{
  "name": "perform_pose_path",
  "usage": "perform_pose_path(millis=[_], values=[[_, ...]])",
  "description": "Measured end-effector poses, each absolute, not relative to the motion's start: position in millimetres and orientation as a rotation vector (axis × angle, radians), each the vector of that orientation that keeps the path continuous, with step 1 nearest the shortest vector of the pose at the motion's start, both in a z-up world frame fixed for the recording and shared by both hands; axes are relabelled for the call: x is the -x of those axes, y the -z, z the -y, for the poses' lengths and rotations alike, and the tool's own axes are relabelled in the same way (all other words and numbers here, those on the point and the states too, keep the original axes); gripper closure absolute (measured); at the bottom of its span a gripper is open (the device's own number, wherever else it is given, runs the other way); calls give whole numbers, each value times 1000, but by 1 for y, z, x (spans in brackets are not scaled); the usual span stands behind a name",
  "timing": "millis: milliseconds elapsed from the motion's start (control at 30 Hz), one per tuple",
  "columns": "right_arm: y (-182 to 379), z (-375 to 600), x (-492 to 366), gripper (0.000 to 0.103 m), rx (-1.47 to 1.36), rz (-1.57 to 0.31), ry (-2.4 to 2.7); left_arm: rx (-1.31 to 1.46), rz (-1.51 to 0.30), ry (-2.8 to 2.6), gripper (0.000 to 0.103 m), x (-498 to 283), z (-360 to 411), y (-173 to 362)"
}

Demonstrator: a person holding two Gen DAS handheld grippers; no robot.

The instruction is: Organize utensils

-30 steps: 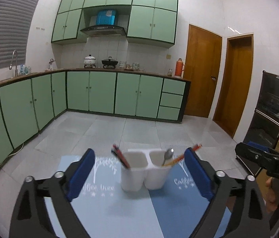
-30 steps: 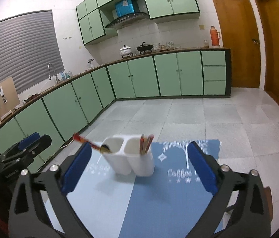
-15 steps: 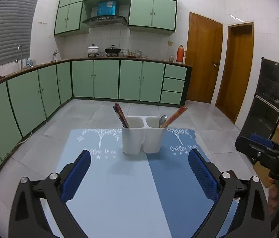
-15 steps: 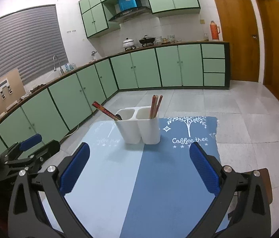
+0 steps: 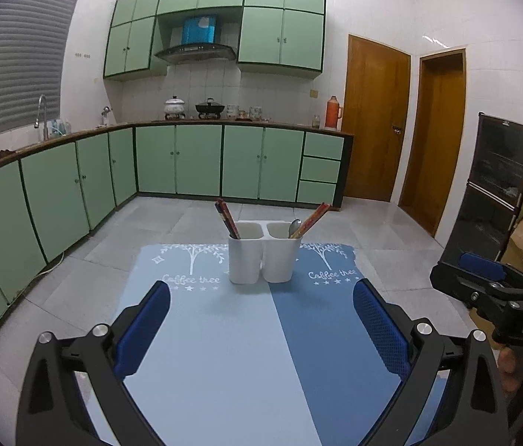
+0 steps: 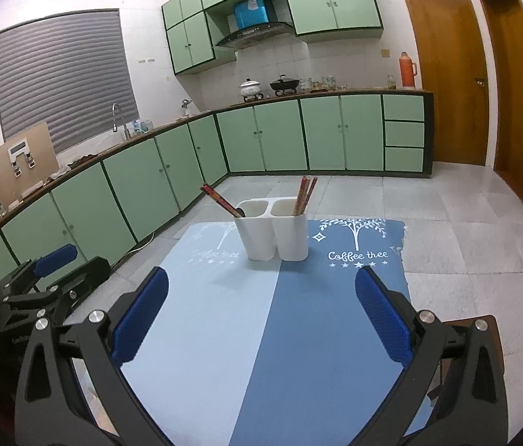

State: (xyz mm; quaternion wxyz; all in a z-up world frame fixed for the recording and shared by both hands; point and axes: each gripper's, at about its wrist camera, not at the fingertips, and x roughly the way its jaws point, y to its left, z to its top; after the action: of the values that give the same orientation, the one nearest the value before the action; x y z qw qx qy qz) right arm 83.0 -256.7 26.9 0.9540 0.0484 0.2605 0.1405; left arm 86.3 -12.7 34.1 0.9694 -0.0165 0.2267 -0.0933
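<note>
Near the middle of both wrist views, a white two-compartment utensil holder (image 5: pixel 261 252) (image 6: pixel 272 228) is standing upright on a two-tone blue mat (image 5: pixel 224 353) (image 6: pixel 261 334), toward the mat's far edge. Seen from the left wrist, dark red chopsticks (image 5: pixel 226 217) are leaning out of its left compartment, while a metal spoon (image 5: pixel 295 227) and another red chopstick pair (image 5: pixel 313 215) are sitting in its right compartment. Along the bottom of the left view, the left gripper (image 5: pixel 261 303) is hovering released, its blue pads (image 5: pixel 142 329) spread wide and holding nothing. Low in the right view, the right gripper (image 6: pixel 261 290) is likewise hanging released and empty, well short of the holder.
</note>
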Motion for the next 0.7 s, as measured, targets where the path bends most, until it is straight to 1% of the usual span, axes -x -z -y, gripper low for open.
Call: perform_pose_path(millis=[267, 700], values=[[-27, 251, -71, 5, -69, -522, -283, 20, -451, 174, 6, -77, 14, -31], [-24, 244, -75, 5, -47, -519, -275, 16, -442, 159, 6, -77, 12, -30]])
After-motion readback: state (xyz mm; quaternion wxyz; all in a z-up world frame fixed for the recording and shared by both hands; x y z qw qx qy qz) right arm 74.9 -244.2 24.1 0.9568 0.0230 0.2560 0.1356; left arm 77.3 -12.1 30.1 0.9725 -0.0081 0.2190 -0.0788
